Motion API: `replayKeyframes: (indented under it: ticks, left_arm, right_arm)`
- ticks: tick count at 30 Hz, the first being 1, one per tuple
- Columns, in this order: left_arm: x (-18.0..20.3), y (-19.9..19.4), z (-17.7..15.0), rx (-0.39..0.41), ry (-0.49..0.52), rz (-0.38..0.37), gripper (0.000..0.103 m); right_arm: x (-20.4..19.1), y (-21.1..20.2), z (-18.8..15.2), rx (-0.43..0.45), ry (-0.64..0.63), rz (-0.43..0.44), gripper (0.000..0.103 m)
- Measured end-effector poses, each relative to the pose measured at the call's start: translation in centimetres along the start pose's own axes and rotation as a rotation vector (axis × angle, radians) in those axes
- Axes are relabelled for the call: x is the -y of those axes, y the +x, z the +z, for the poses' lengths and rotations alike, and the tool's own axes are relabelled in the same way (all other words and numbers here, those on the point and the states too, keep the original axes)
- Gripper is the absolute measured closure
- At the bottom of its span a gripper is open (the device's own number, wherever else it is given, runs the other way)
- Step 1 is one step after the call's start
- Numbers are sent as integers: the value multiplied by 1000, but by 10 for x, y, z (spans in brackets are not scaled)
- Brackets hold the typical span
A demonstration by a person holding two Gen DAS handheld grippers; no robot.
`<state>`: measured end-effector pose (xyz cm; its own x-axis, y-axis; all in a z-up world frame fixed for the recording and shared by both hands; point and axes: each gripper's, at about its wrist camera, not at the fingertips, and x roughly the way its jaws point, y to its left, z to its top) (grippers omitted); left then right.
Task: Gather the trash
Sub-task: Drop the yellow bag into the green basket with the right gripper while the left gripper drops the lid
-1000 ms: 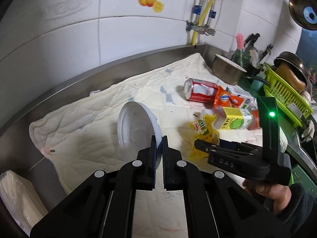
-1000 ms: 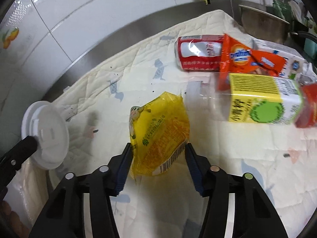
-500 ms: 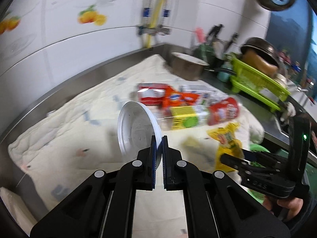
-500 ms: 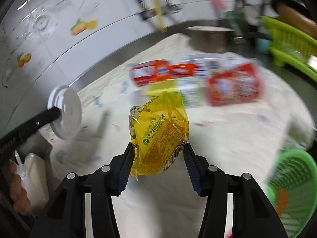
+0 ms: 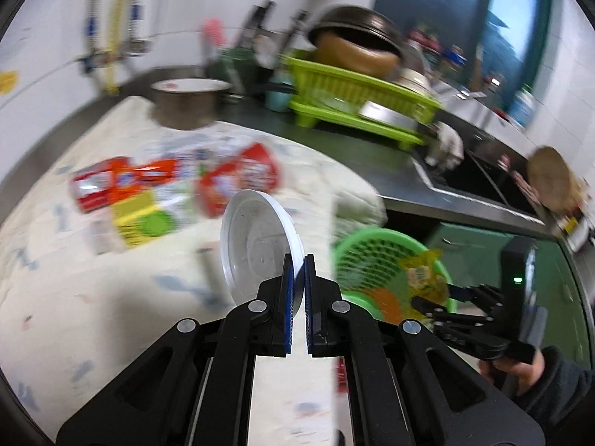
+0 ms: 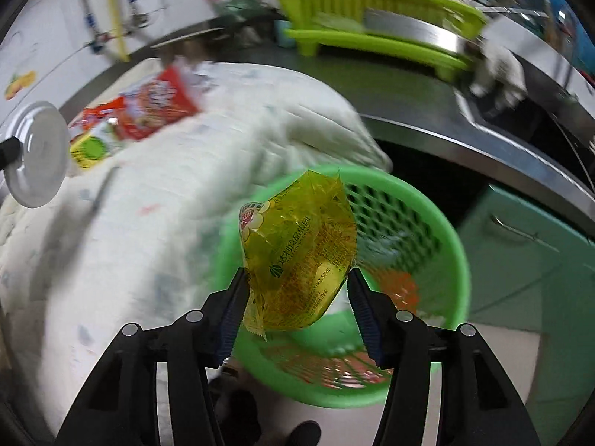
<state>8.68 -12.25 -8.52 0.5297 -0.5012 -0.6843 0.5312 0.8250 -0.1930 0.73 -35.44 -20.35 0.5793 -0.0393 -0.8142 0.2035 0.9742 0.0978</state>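
Right gripper [image 6: 297, 297]: fingers clamped on the yellow wrapper [image 6: 299, 256], held above the green basket [image 6: 452, 245].
Left gripper [image 5: 296, 278]: fingers pinched on the rim of a white plastic lid [image 5: 256, 245], held upright over the white cloth [image 5: 111, 297].
Green basket: just off the cloth's near right edge.
Remaining trash [image 5: 174, 193]: blurred packets, far left of the cloth.

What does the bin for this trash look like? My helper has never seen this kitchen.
Find the cloth-covered counter; at its near edge, below, sits a round green basket with lattice walls. Unlike the flat lime dish rack, it is deep, and the right gripper holds a yellow wrapper over it.
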Motion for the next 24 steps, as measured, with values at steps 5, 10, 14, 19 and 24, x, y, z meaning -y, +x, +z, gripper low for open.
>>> replayKeyframes:
  ticks: [5,10,14,19,24]
  left_arm:
    - [40,37,0,-73,41,-91,99]
    - [66,68,-1,-128,70,-129,99]
    - [79,89,-7,-178,79,-167,99]
    - [95,112,-14,-235,107,-176,99]
    - [106,128,-18,-267,119,-192,97]
  right_arm:
    - [31,5,-10,-13,60,-43,43]
    - [47,-3,-16,1,98,-56,37]
    - [52,-16,-17,34,120,-62,33]
    - [66,-33,-17,74,149,-72,30]
    - [71,-44,-18,96,157,-81,30]
